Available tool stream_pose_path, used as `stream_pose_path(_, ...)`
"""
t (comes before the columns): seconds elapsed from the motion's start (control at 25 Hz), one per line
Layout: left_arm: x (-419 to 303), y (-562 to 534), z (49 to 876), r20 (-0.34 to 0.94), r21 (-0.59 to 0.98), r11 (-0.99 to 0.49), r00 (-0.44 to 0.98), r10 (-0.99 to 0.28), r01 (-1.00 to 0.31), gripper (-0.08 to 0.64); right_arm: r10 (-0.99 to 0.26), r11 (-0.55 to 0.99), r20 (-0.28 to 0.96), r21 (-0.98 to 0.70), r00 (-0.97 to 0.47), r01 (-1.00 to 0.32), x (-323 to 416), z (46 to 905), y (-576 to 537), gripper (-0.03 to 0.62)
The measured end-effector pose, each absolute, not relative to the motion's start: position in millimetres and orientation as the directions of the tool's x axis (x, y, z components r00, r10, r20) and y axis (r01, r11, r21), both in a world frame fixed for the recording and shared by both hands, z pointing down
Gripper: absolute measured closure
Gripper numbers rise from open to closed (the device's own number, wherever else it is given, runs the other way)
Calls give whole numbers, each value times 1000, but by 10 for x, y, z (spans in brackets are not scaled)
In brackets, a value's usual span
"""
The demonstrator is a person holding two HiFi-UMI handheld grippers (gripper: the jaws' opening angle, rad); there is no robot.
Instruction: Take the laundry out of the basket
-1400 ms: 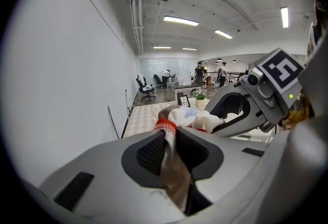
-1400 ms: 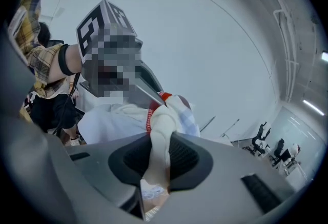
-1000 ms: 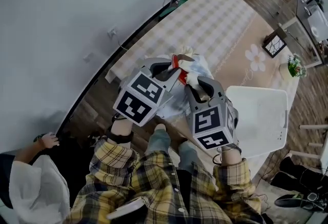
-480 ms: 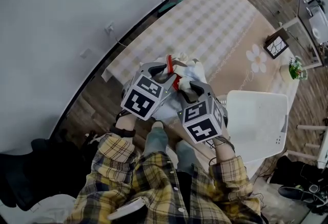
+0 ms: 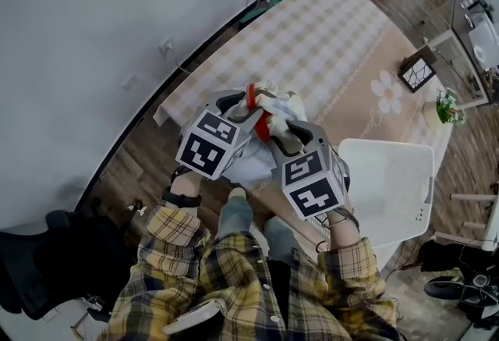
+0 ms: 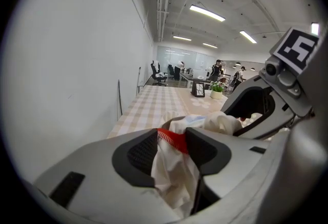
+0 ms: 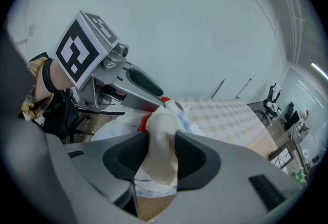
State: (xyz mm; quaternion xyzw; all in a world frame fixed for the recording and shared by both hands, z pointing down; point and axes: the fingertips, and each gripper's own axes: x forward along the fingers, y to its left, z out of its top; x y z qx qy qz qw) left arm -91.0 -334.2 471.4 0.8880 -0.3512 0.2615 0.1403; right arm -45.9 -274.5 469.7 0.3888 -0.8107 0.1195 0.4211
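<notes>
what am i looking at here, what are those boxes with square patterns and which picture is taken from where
There is no robot: a person in a plaid shirt holds a two-jaw gripper in each hand, and the patterned cubes are part of them. One picture comes from a camera on the person's head, looking down. The other two come from cameras riding on the left gripper and right gripper. Both have one white garment with red trim between their jaws, which are opening. Below lie a checked rug and a white basket.
</notes>
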Motion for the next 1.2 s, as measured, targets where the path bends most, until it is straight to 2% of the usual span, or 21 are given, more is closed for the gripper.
stream_pose_path(0.4, -956, -3254, 4043, 468, 58, -712, 649, -600, -700, 344, -639, 590, 671, 114, -376, -799, -315, 3973, -2712, 403)
stream_pose_path(0.56, -921, -3261, 3783, 406, 84, -733, 695, -593, -675, 345, -696, 543, 590, 59, -410, -837, -271, 3693, -2775, 402)
stream_pose_path(0.72, -768, -2895, 3465, 307, 136, -757, 753, -581, -639, 391, -750, 507, 487, -12, -448, -862, -134, 3347, -2465, 407)
stream_pose_path(0.84, -383, -2523, 3105, 234, 167, -784, 796, -558, -598, 393, -786, 496, 392, -61, -478, -866, 212, 3022, -2133, 433)
stream_pose_path(1.04, 585, -1971, 2618, 128, 168, -840, 857, -500, -516, 395, -841, 466, 279, -57, -463, -883, 1097, 2670, -1672, 434)
stream_pose_path(1.2, 1137, -1533, 2279, 51, 176, -876, 893, -447, -449, 399, -862, 459, 204, -75, -464, -885, 1567, 2404, -1301, 482)
